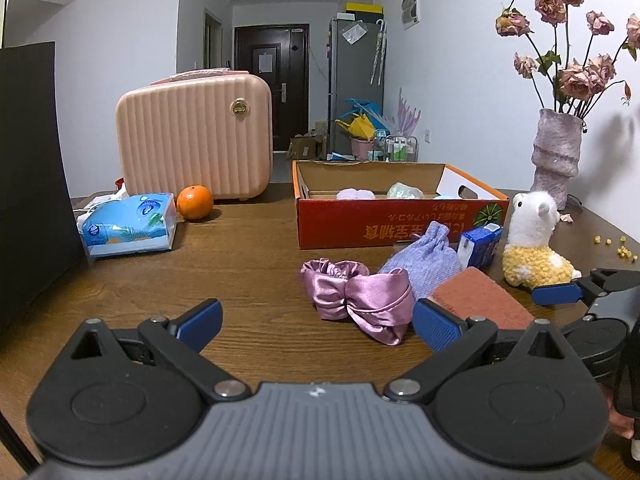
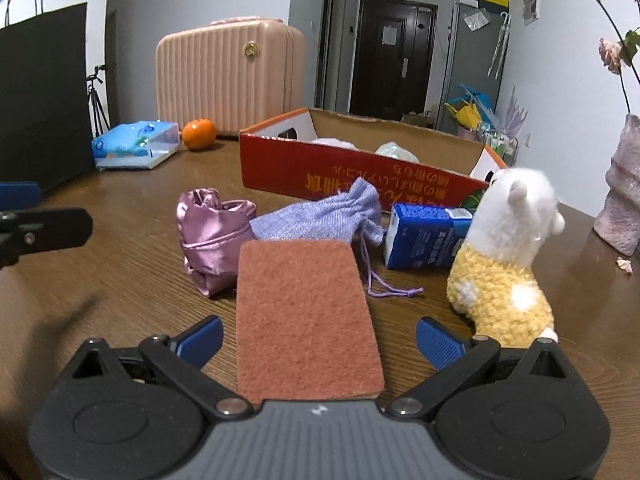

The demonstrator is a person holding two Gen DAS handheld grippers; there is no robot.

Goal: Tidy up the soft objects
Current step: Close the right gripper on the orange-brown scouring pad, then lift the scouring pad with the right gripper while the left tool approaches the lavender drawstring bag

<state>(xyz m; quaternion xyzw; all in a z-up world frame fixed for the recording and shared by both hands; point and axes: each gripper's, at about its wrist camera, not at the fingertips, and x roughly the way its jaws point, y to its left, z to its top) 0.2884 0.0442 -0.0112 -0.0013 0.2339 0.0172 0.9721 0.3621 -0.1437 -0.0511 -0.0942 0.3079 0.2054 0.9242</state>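
The rust-red scouring pad (image 2: 306, 316) lies flat on the worktop (image 2: 120, 272), between the wide-spread fingers of my right tongs (image 2: 319, 338), untouched. Just behind the pad sit the pink satin pouch (image 2: 212, 236), the lilac drawstring bag (image 2: 324, 216) and a blue carton (image 2: 424, 236); the alpaca plush (image 2: 504, 256) stands right of it. My left tongs (image 1: 318, 324) gape empty, left of the pad. Beyond the pad stands the red cardboard box (image 2: 344, 168).

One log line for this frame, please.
left gripper: open, empty | right gripper: open, straddling brown sponge, not gripping | box: two soft items inside | plush toy, pouches: on table
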